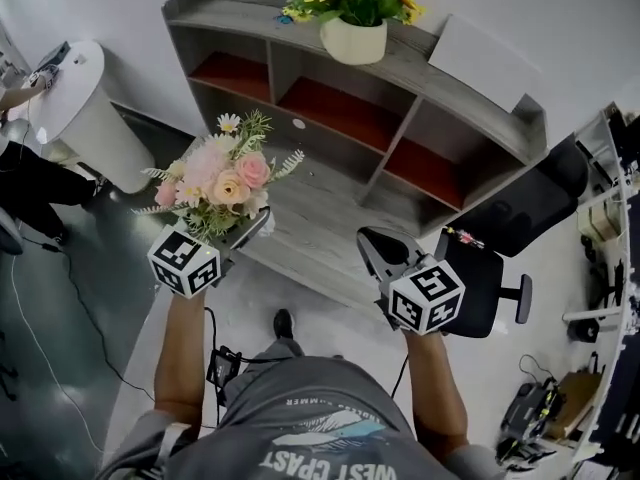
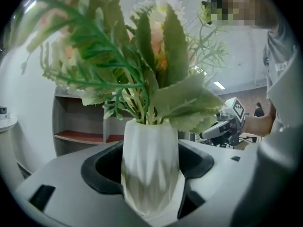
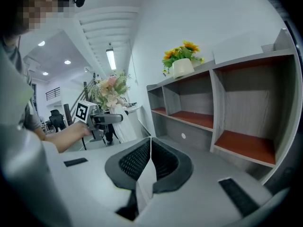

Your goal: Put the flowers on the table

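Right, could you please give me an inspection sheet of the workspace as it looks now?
Surface: grey desk, shelf unit at its back, nothing loose seen.
Job's things: pink flowers in a white vase, held, not yet set down.
Clutter: sunflower pot and white panel atop the shelf unit.
Grippers: left gripper shut on the white vase; right gripper shut, empty.
Cables: black cable across the floor at left.
Surroundings: black office chair at right, white round stand at left.
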